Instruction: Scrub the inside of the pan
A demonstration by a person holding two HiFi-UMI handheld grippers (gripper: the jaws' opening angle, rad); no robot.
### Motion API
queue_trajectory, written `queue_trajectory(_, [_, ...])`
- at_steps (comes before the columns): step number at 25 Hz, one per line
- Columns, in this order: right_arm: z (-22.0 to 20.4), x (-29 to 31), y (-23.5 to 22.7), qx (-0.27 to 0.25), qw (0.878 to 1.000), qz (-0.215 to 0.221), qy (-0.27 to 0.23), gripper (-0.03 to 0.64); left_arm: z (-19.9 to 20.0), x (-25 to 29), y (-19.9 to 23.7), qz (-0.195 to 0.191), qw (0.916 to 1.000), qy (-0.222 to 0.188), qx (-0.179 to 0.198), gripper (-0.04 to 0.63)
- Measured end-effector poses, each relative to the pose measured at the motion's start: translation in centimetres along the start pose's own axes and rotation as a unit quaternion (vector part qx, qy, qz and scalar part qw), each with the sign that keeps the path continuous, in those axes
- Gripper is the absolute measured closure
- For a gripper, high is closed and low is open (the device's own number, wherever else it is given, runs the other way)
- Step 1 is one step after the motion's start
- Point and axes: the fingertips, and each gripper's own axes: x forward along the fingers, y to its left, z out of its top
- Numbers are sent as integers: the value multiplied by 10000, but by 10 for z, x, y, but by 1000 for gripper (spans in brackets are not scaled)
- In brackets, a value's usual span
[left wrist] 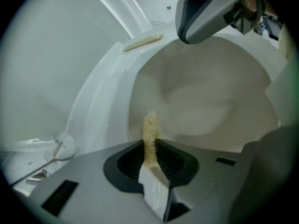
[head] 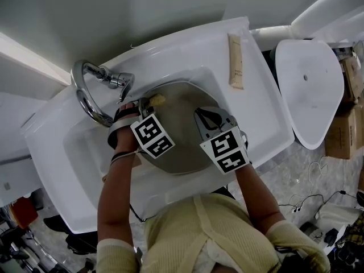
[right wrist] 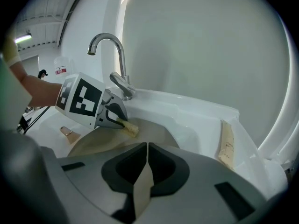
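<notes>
One white sink [head: 60, 152] fills most of the head view. One round, dull beige pan [head: 182, 149] lies in its bowl and takes up nearly the whole hollow. One chrome faucet [head: 85, 95] arches over the sink's far left corner, with its base just beside the pan's far rim.

We count two grippers, both over the pan, and each carries its own marker cube. The left gripper [head: 149, 103] reaches in at the pan's far left edge, close under the faucet. Its jaws are drawn narrow and clamp a single strip of straw-coloured scrubber [left wrist: 150, 129]. The strip sticks out past the fingertips and points at the pan's inner wall.

The right gripper [head: 205, 118] sits at the pan's right side, opposite the left one and well apart from it. Its jaws are pressed together. We see a thin pale sliver in the seam between them. It may be the pan's rim, but the view is too tight for us to be sure.

One beige sachet [head: 235, 61] lies flat on the sink's far right ledge, apart from the pan and from both grippers.
</notes>
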Motion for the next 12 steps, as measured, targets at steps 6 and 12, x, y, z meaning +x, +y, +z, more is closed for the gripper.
queue_trajectory(6, [-1,-6,4,13,10000,-44,-15,588,-10,0,-11,-189,9995,244,13,474])
queue_trajectory(12, [-3,-11,7,48,10000,-76,-33,588,-22,-3,-19,-411,9984,385,-74,476])
